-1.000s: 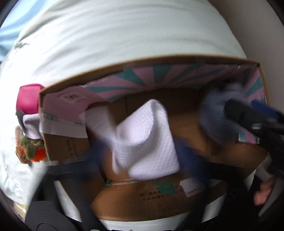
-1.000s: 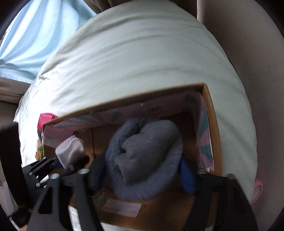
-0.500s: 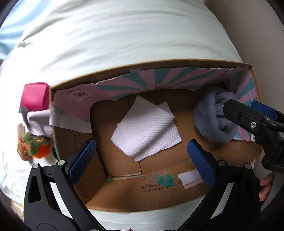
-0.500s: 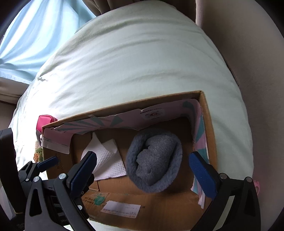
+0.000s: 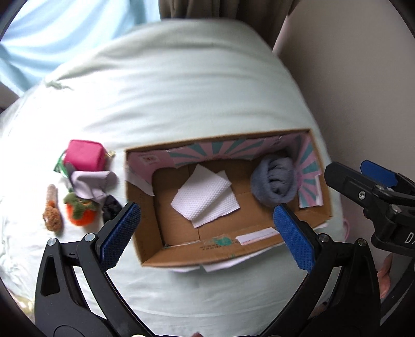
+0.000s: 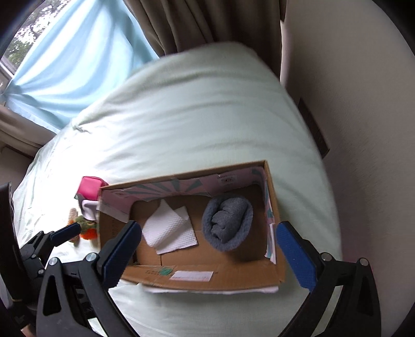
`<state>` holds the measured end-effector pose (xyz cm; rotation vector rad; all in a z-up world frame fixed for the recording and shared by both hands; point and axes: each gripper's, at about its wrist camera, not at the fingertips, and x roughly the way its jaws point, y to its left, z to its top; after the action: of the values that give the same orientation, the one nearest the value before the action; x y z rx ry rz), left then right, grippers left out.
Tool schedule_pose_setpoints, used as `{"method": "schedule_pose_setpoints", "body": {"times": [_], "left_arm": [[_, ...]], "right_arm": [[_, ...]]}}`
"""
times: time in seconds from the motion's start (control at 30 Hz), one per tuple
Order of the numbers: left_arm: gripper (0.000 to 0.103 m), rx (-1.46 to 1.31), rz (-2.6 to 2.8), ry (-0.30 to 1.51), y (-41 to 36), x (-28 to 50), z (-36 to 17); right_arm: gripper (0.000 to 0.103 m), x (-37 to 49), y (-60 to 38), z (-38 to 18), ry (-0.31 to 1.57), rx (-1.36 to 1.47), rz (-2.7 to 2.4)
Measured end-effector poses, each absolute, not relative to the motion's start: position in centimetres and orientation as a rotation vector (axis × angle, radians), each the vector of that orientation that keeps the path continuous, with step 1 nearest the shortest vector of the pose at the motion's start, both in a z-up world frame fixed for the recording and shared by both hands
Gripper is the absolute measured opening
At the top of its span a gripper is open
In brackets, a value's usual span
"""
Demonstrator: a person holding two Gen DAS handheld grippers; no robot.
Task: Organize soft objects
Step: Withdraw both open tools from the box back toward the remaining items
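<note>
- L hand-held gripper (image 5: 207,233) & R hand-held gripper (image 6: 207,255): both released, nothing held.
- Cardboard box (image 5: 233,252) on bed (image 5: 194,90): white cloth (image 5: 205,198) at 9 o'clock, grey sock roll (image 5: 275,184) at 3.

Ahead of you a pale green bed (image 6: 197,114) meets brown curtains (image 6: 202,23); a light blue curtain (image 6: 77,62) hangs left, a beige wall (image 6: 350,103) right.

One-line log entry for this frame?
left tool: open, empty | right tool: open, empty | box: white tissue, grey sock roll | bed: pink pouch
</note>
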<state>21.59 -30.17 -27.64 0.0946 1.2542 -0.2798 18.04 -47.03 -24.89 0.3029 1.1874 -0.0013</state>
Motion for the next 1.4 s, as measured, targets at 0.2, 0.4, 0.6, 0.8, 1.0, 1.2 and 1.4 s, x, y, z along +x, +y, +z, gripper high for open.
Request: {"method": "schedule_pose_setpoints", "body": {"times": [0.2, 0.4, 0.6, 0.8, 1.0, 1.2, 1.4], "left_arm": [[0.102, 0.06, -0.25, 1.133, -26.7, 18.8, -20.9], [0.102, 0.024, -0.186, 1.031, -21.5, 16.1, -15.3], [0.102, -0.001, -0.112, 0.948, -15.3, 13.8, -11.5], [0.102, 0.016, -0.055, 0.865, -9.1, 11.1, -8.4], [0.102, 0.006, -0.046, 0.779, -3.0, 8.4, -6.1], [0.102, -0.033, -0.07, 0.755, 2.3, 7.7, -5.6], [0.102, -0.041, -0.092, 0.787, 6.6, 8.9, -7.4]], "right_arm": [[0.103, 15.1, -44.7, -18.2, 1.073, 0.206, 0.007], [0.103, 12.3, -41.5, -12.9, 0.963, 0.173, 0.039], [0.103, 9.7, -36.6, -9.1, 0.887, 0.105, 0.062], [0.103, 7.1, -31.3, -6.9, 0.819, 0.109, 0.111], [0.103, 5.2, -26.3, -5.6, 0.769, 0.097, 0.117], [0.103, 4.7, -21.7, -5.5, 0.745, 0.114, 0.098], [0.103, 6.0, -18.1, -6.8, 0.767, 0.123, 0.084]]}}
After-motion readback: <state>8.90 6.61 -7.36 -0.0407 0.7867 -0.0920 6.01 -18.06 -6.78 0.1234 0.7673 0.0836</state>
